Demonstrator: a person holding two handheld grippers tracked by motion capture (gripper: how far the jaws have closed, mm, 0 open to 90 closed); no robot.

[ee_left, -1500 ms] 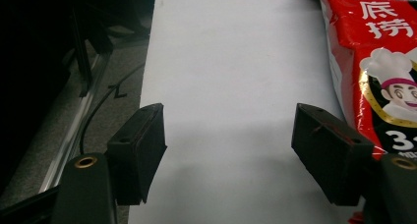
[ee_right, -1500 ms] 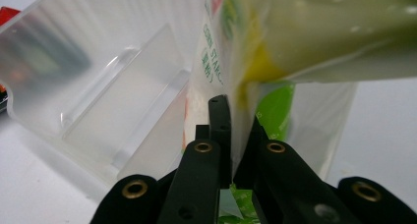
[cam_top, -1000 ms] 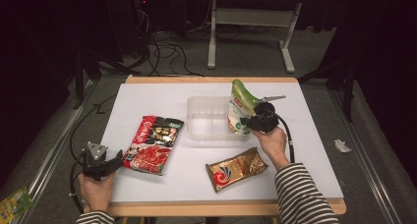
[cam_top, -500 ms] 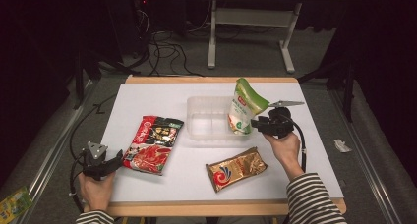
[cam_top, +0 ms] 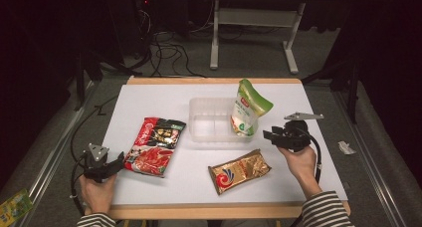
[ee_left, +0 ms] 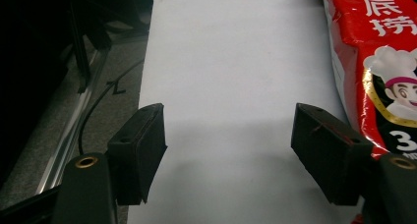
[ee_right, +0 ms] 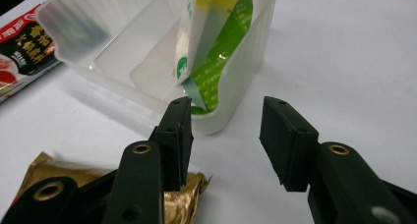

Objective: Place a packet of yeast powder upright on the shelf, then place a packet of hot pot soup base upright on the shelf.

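I see my right gripper (cam_top: 272, 136), its jaws just opening and empty, beside the green pouch (cam_top: 247, 108) leaning upright in the clear tub (cam_top: 211, 135), my left gripper (cam_top: 118, 161) spread over the counter (cam_top: 149, 95).

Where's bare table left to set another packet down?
Widest bare stretch: the far-left corner, beyond the red packet and left of the clear tub. Also bare: between the red and gold packets. It is crowded around the green pouch and right hand-held gripper.
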